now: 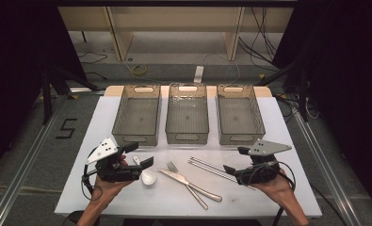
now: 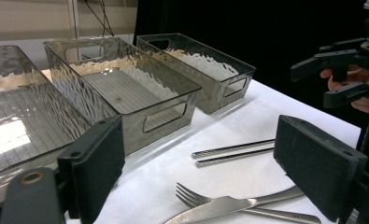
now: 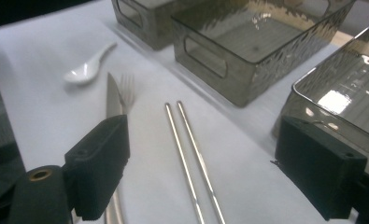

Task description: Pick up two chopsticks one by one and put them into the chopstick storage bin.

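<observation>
Here I hold my left gripper and right gripper low over the white bench, jaws apart and empty, flanking the steel knife, fork and chopsticks lying between them, ready for sorting into the three far smoky plastic bins.

Left claw, right claw apparently agape

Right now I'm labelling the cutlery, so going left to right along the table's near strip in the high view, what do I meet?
Left gripper → white spoon → crossed fork and knife → chopsticks → right gripper.
</observation>
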